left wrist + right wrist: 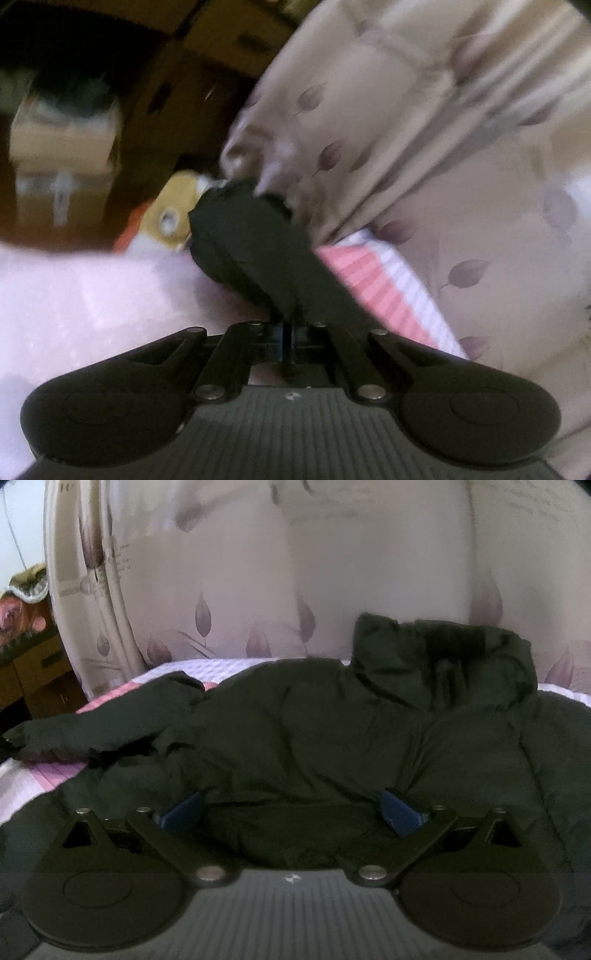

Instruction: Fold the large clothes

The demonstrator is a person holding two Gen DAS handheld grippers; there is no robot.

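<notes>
Item nearest the right wrist camera: dark green padded jacket [332,731], spread front-up on a pink-and-white striped bedcover [48,775], collar standing at the far side, one sleeve [92,731] stretched out to the left. Right gripper [291,808]: blue pads [400,812] spread wide over the jacket's near hem, nothing clamped. Left gripper [288,325]: jaws closed tight on a dark sleeve end [251,236], which rises from between them; view blurred. Behind: beige curtain with purple leaf print [424,129]. Far left: cardboard boxes [62,147], indistinct.
</notes>
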